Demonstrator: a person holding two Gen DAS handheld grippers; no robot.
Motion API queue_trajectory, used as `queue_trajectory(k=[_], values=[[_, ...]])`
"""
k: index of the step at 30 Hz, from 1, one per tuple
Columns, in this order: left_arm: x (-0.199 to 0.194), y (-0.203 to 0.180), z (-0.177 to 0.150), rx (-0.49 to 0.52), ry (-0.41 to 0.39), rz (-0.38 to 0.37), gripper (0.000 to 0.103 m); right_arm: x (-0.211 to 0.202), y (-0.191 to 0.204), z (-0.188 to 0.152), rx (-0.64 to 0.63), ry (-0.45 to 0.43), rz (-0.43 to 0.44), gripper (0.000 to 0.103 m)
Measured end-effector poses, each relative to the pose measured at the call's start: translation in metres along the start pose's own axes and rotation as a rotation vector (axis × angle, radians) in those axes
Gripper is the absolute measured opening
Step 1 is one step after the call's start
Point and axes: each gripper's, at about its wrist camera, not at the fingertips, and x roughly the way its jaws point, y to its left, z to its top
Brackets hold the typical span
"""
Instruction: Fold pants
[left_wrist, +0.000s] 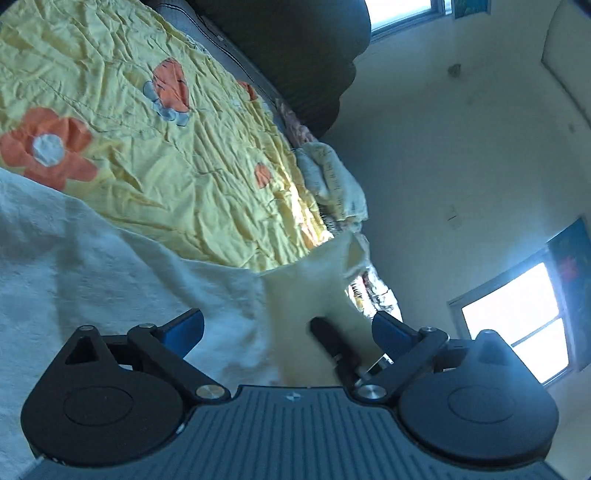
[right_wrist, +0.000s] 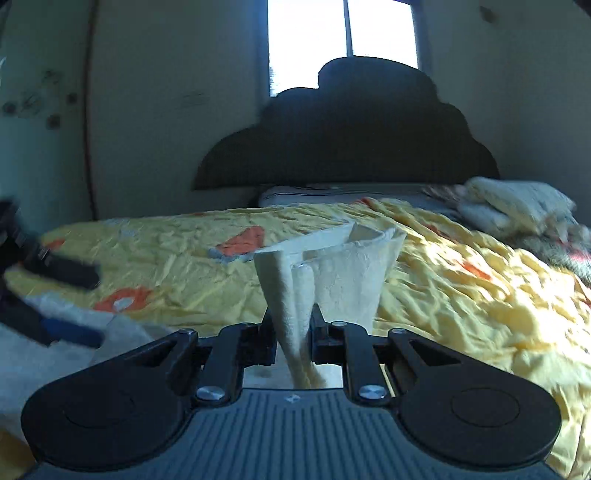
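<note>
The left gripper has its fingers spread wide apart, holding nothing; below and ahead of it the pants — pale cream, fleecy — lie spread on the yellow floral bedsheet. At the right of that view, a raised flap of the same fabric stands up toward the other tool.

The right gripper has its fingers closed tight on a bunched edge of the pants, lifted clear of the bedsheet so the cloth fans upward between them. A dark headboard and a heap of other laundry lie beyond.

Judged step: a fold is in progress, one edge being carried over. The next move probably calls for the left gripper to take hold of the matching edge — or pin the base layer — so the fold lands aligned.
</note>
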Motion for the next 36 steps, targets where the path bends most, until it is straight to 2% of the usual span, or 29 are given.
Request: queue_trajectory(k=[2,5,6,7,8,9,11,12,14,17,20,23,26,29,31,32,33,34,36], values=[[0.006,0.004,0.006,-0.037,-0.002,0.013,0.101,-0.001,0.03,-0.002,-0.047,0.009,0.101,0.016],[0.007,0.019,0.018,-0.063,-0.008,0.126,0.095,-0.003,0.06,-0.008,-0.085,0.016,0.213,0.016],[0.006,0.026,0.021,-0.077,-0.01,0.158,0.084,-0.003,0.068,-0.01,-0.097,0.026,0.237,0.016],[0.003,0.033,0.024,-0.089,-0.009,0.171,0.062,-0.002,0.075,-0.012,-0.111,0.037,0.254,0.016],[0.002,0.041,0.027,-0.101,-0.001,0.187,0.049,-0.001,0.079,-0.014,-0.124,0.044,0.258,0.016],[0.002,0.047,0.029,-0.111,0.007,0.203,0.029,-0.001,0.084,-0.017,-0.142,0.055,0.262,0.016],[-0.001,0.057,0.031,-0.124,0.006,0.229,0.018,0.0,0.093,-0.02,-0.169,0.067,0.288,0.016],[-0.003,0.061,0.031,-0.122,0.002,0.231,0.007,0.0,0.095,-0.021,-0.175,0.068,0.301,0.016],[-0.014,0.06,0.03,-0.078,-0.024,0.259,0.007,0.002,0.101,-0.021,-0.192,0.076,0.317,0.016],[-0.041,0.044,0.028,0.052,-0.087,0.332,0.007,0.003,0.116,-0.019,-0.236,0.071,0.349,0.016],[-0.069,0.034,0.025,0.136,-0.141,0.428,0.007,0.004,0.14,-0.017,-0.285,0.052,0.401,0.016],[-0.085,0.039,0.02,0.183,-0.17,0.53,0.007,0.014,0.165,-0.019,-0.317,0.057,0.456,0.016],[-0.086,0.053,0.014,0.206,-0.159,0.65,0.008,0.026,0.183,-0.024,-0.328,0.091,0.497,0.016],[-0.088,0.064,0.008,0.204,-0.148,0.66,0.008,0.033,0.199,-0.033,-0.357,0.18,0.49,0.02],[-0.092,0.063,0.007,0.222,-0.15,0.654,0.008,0.021,0.203,-0.035,-0.396,0.171,0.489,0.024],[-0.092,0.062,0.007,0.228,-0.146,0.652,0.009,0.011,0.201,-0.033,-0.412,0.159,0.522,0.027],[-0.092,0.062,0.008,0.231,-0.15,0.655,0.024,0.003,0.194,-0.03,-0.408,0.146,0.559,0.031],[-0.095,0.062,0.008,0.233,-0.161,0.651,0.034,-0.006,0.186,-0.027,-0.385,0.128,0.6,0.031],[-0.102,0.063,0.008,0.213,-0.198,0.668,0.043,-0.02,0.167,-0.017,-0.297,0.09,0.649,0.031]])
